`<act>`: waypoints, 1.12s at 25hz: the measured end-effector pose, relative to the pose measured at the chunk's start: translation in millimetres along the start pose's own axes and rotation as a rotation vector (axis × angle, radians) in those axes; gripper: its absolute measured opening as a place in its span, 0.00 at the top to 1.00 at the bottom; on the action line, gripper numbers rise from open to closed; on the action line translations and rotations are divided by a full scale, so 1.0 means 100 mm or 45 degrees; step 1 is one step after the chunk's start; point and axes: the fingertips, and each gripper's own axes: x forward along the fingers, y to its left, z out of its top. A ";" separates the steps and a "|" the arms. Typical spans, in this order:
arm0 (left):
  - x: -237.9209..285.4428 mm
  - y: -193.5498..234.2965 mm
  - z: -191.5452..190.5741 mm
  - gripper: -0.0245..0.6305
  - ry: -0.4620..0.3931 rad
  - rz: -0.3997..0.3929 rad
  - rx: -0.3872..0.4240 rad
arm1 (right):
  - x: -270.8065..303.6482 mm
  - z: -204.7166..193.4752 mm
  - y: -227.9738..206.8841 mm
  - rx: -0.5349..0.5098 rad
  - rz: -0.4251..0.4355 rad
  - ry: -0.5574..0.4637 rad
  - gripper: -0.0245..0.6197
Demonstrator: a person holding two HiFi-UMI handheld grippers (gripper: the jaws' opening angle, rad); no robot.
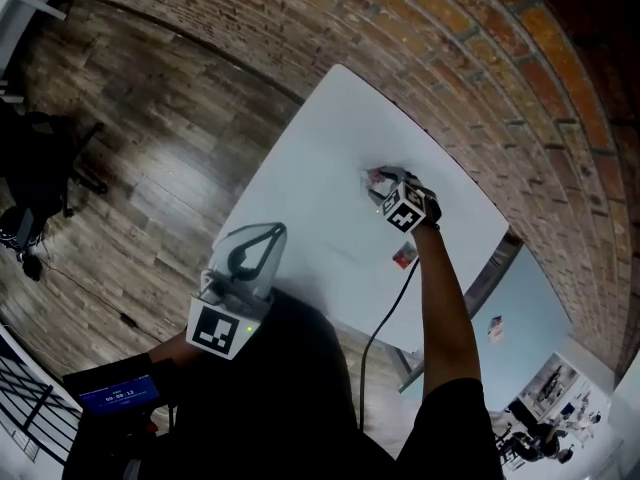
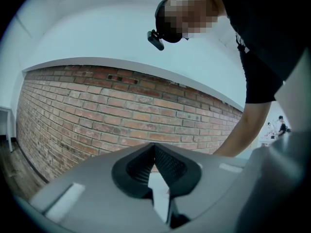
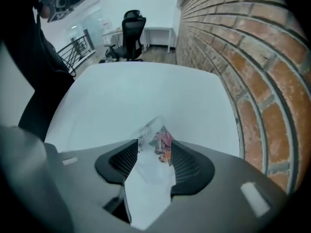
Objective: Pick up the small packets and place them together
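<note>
A small pink-and-white packet (image 1: 377, 178) lies on the white table (image 1: 320, 158) toward its far side. My right gripper (image 1: 386, 185) stands open over it. In the right gripper view the packet (image 3: 156, 137) sits between the two black fingers (image 3: 187, 161), its edges close to both pads. A second small packet (image 1: 404, 257) lies on the table nearer to me, beside my right forearm. My left gripper (image 1: 270, 236) hovers at the table's near left edge, away from both packets. Its jaws meet at the tips, shut on nothing (image 2: 154, 147).
A brick wall (image 1: 450, 48) runs along the table's far side, close to the right gripper. A lower light-blue table (image 1: 535, 313) at the right holds another small packet (image 1: 496, 326). Wooden floor (image 1: 150, 138) lies to the left. A black office chair (image 3: 132, 30) stands beyond the table.
</note>
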 end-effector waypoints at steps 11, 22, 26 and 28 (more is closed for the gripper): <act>-0.06 0.03 -0.03 0.96 0.000 0.028 -0.043 | 0.11 -0.04 -0.02 0.444 -0.044 -0.025 0.63; -0.06 -0.17 0.14 0.96 -0.077 -0.067 0.112 | -0.24 0.01 -0.07 1.345 -0.217 -0.527 0.63; -0.05 -0.19 0.14 0.96 -0.091 -0.082 0.082 | -0.54 0.18 -0.02 0.677 -0.205 -0.407 0.63; -0.05 -0.19 0.11 0.96 -0.080 -0.081 0.057 | -0.51 0.20 0.09 0.228 -0.192 -0.230 0.63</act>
